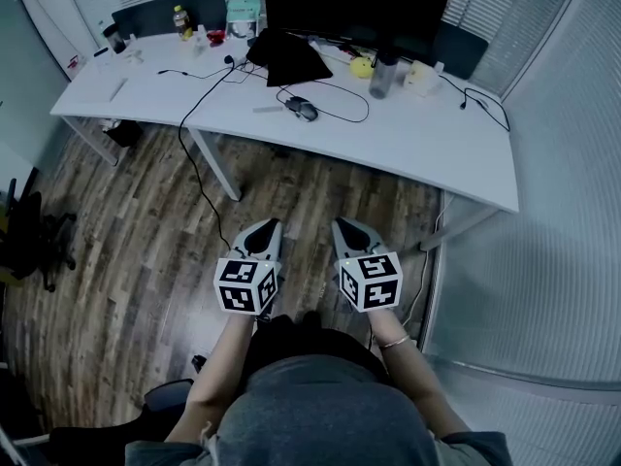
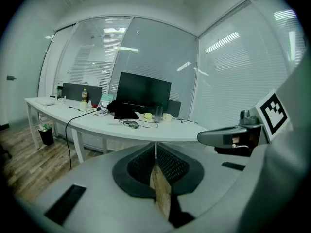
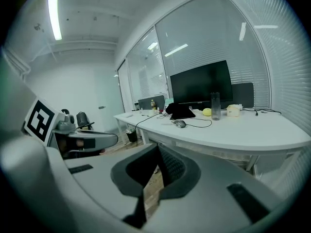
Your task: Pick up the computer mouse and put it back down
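Both grippers sit low and side by side over the wood floor (image 1: 146, 250), well short of the worktop (image 1: 417, 144). Looks like a ready pose, w/ the task not begun. On the left gripper (image 1: 262, 233) the fingers (image 2: 138, 165) are pressed together tip to tip w/ nothing btwn them; only a sliver of floor shows below the tips. The right gripper (image 1: 351, 231) is the same, fingers (image 3: 176, 171) closed and empty. Both point fwd and tilt a little down, prob. to keep the target in each cam's sight on approach. The computer mouse (image 1: 303, 110) lies flat on the worktop, well ahead of both finger pairs and approx. btwn their two lines, so either could take it. Its cable (image 1: 354, 116) loops slack off to the right-gripper side, then runs back toward the monitor (image 1: 354, 3) beyond. That slack should allow a short lift w/o drag. A black pouch (image 1: 291, 58) lies just past the mouse, and a bottle (image 1: 381, 76) stands farther on, ahead of the right fingers. The side nearest the fingers is bare, so a straight-in reach suits. The chosen fingers must spread first, wide enough to straddle the mouse's sides.
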Demonstrator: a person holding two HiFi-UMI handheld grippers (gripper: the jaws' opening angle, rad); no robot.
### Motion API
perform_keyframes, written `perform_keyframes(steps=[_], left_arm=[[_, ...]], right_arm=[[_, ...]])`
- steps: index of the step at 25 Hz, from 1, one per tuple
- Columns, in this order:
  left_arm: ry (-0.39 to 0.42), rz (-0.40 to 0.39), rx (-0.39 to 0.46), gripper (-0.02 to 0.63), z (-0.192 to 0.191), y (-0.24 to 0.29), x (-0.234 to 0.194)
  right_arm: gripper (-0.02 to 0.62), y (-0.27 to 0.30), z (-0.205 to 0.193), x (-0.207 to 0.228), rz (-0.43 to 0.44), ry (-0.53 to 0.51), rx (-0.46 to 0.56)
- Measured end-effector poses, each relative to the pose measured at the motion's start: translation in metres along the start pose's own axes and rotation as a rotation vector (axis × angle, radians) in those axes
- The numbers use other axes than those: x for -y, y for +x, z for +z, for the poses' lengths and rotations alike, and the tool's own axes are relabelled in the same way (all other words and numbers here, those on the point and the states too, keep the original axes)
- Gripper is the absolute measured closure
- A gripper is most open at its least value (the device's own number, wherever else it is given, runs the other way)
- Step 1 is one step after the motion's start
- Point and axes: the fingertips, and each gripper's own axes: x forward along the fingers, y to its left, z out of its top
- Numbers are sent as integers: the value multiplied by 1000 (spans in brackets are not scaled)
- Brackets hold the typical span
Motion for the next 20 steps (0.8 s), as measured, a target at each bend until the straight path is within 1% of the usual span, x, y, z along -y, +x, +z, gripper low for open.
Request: perform_keyframes(steps=[7,9,16,20], left_arm=[[-1,21,7,575,0,-1,-1],[-2,22,5,575,-1,-1,0],[-5,20,-6,575,-3,4,-4],[-12,18,-4,575,-1,14,-15]], right_arm=[[588,0,4,-2,37,11,17],[554,1,2,-4,50,17,9],[496,13,4,-9,87,42,-7],[463,28,8,-7,92,47,-17]])
